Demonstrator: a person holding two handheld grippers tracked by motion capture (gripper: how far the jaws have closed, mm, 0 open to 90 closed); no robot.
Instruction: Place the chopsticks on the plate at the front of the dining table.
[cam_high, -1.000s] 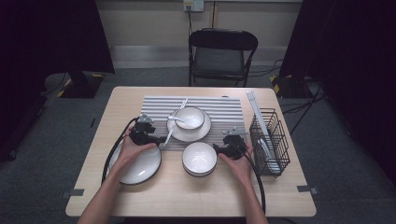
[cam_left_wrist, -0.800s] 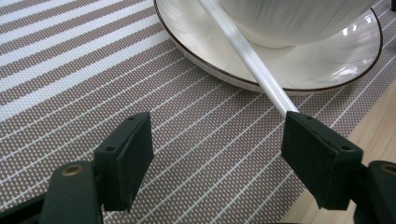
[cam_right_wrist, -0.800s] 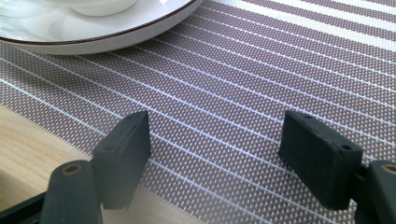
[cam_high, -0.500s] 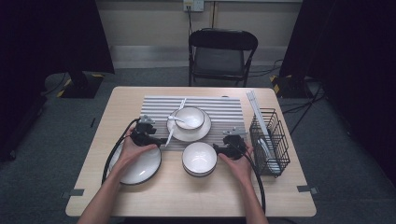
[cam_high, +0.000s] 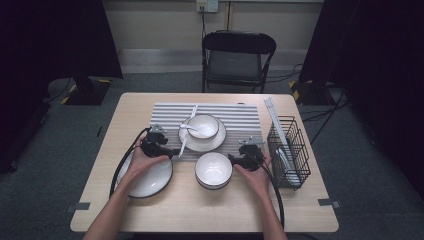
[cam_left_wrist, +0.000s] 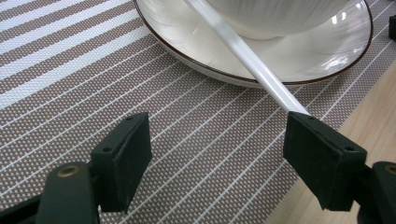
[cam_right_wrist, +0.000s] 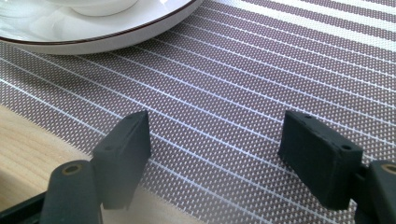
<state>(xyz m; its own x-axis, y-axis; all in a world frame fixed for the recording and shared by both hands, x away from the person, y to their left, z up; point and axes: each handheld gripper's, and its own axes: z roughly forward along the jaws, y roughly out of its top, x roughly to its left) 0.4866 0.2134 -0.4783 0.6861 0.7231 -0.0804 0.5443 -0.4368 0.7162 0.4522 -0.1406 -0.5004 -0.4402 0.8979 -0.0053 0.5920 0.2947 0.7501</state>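
The left gripper (cam_high: 170, 151) rests low on the striped mat (cam_high: 240, 112). Its jaws stand wide apart, with nothing squeezed between them. In the left gripper view, the left gripper (cam_left_wrist: 217, 140) has bare mat (cam_left_wrist: 70, 60) in the gap. The white spoon (cam_left_wrist: 247, 63) handle comes down from the plate (cam_left_wrist: 327, 51) and its end sits right at the tip of the right-hand jaw. I cannot tell if they touch. Just past the jaws is the rim of the plate, and a bowl (cam_left_wrist: 275, 16) stands on it.

From above, the spoon (cam_high: 186, 131) lies from the bowl (cam_high: 202, 125) over the plate (cam_high: 218, 142) edge, toward the left gripper. A big plate (cam_high: 157, 182) lies under the left hand (cam_high: 142, 162), close to the person.

The right gripper (cam_high: 233, 159) is also low at the mat's near edge, and its jaws are wide too, holding nothing. In the right gripper view, the right gripper (cam_right_wrist: 215, 140) has mat (cam_right_wrist: 280, 56) between the jaws, and the plate (cam_right_wrist: 93, 39) is a little way ahead on the left. A second bowl (cam_high: 213, 170) sits just beside this gripper on the table (cam_high: 300, 210). A wire rack (cam_high: 290, 150) stands on its other side.
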